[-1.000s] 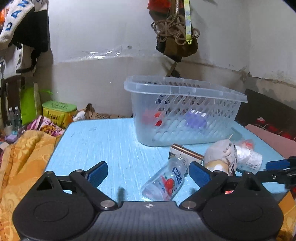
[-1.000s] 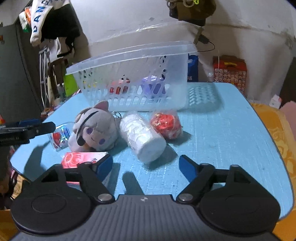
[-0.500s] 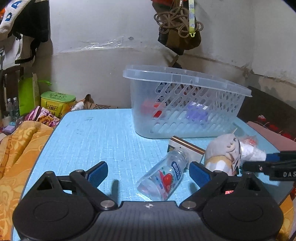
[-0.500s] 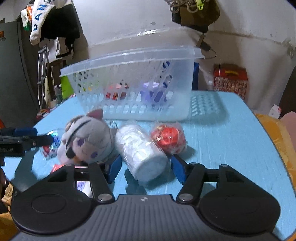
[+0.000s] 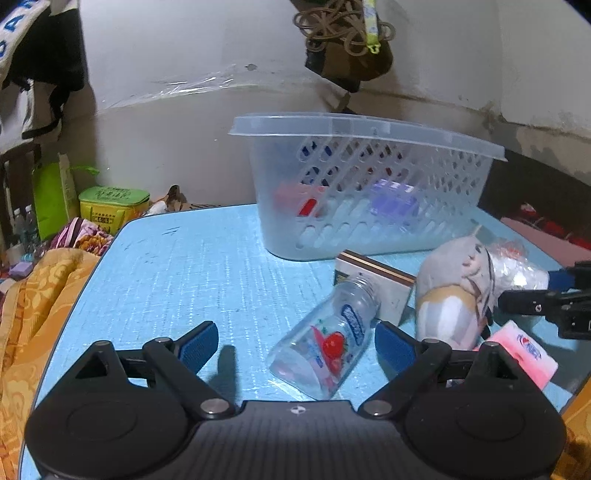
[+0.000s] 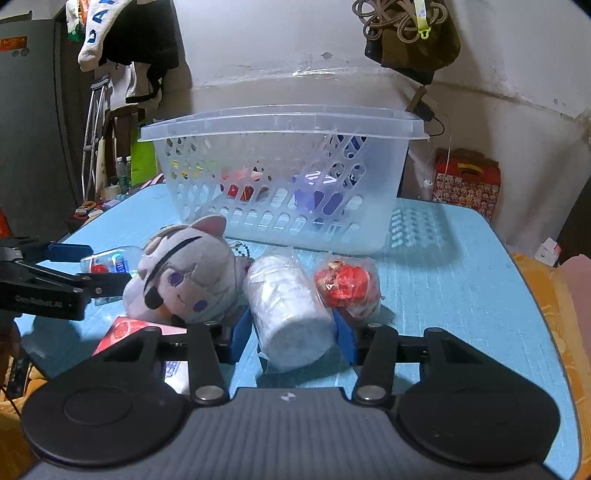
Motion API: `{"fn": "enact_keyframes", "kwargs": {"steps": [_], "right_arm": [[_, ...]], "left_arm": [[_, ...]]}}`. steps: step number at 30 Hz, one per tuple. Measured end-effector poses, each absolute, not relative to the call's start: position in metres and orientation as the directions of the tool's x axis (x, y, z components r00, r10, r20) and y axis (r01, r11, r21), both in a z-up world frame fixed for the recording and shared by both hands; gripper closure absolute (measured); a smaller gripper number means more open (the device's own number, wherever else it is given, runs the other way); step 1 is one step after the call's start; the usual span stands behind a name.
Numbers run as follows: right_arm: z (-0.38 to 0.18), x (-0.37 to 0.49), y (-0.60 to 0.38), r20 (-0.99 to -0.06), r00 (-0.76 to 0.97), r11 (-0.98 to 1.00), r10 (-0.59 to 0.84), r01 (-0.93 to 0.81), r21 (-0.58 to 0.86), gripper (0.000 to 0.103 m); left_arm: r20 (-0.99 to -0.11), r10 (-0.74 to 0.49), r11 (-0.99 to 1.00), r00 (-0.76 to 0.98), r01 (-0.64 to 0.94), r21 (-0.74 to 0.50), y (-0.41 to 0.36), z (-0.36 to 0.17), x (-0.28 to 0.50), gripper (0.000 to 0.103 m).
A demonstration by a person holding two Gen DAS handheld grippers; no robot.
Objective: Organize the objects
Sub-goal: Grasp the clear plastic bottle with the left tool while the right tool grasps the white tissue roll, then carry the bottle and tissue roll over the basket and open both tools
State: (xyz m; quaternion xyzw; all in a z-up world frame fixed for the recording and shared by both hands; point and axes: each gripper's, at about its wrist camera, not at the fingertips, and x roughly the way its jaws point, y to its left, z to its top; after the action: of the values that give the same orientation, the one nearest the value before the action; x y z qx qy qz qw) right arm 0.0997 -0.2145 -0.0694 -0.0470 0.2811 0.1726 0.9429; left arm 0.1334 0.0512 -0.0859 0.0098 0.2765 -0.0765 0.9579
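Observation:
A clear plastic basket with a few items inside stands on the blue table. My left gripper is open; a small clear bottle lies between its fingers, untouched. My right gripper has its jaws around a white wrapped roll of cups, pads touching its sides. A grey plush toy lies left of the roll, a red wrapped item to its right. A pink packet and a flat box lie nearby.
Orange bedding borders the table's left side. A green tin and clutter sit beyond the table's far left corner. A red patterned box stands behind the table. A bag with cords hangs on the wall.
My right gripper moved forward and closed its fingers onto the white roll. My left gripper moved closer to the bottle, still open.

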Motion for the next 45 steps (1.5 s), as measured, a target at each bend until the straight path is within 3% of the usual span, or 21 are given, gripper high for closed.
{"fn": "enact_keyframes", "kwargs": {"steps": [2,3,6,16,22,45], "right_arm": [[-0.069,0.098,-0.215,-0.545,0.782,0.935,0.303,-0.355,0.01,0.052],[-0.069,0.097,-0.215,-0.544,0.781,0.934,0.307,-0.357,0.014,0.052],[-0.068,0.096,-0.214,-0.546,0.779,0.932,0.31,-0.364,0.011,0.052],[-0.068,0.095,-0.213,-0.548,0.774,0.926,0.316,-0.376,0.003,0.053],[-0.057,0.086,-0.222,-0.486,0.806,0.927,0.338,-0.376,0.021,0.054],[-0.049,0.083,-0.241,-0.446,0.821,0.931,0.356,-0.354,0.092,0.054]], "left_arm": [[-0.532,-0.141,0.987,0.835,0.158,-0.014,0.047,-0.086,0.133,0.01],[-0.537,-0.141,0.987,0.832,0.163,-0.006,0.044,-0.087,0.133,0.015],[-0.552,-0.145,0.982,0.821,0.186,0.019,0.037,-0.088,0.132,0.041],[-0.537,-0.14,0.983,0.832,0.183,0.028,0.04,-0.085,0.127,0.05],[-0.492,-0.145,0.985,0.858,0.174,0.012,0.048,-0.069,0.122,0.055],[-0.448,-0.137,0.986,0.883,0.164,0.024,0.052,-0.061,0.117,0.06]]}}
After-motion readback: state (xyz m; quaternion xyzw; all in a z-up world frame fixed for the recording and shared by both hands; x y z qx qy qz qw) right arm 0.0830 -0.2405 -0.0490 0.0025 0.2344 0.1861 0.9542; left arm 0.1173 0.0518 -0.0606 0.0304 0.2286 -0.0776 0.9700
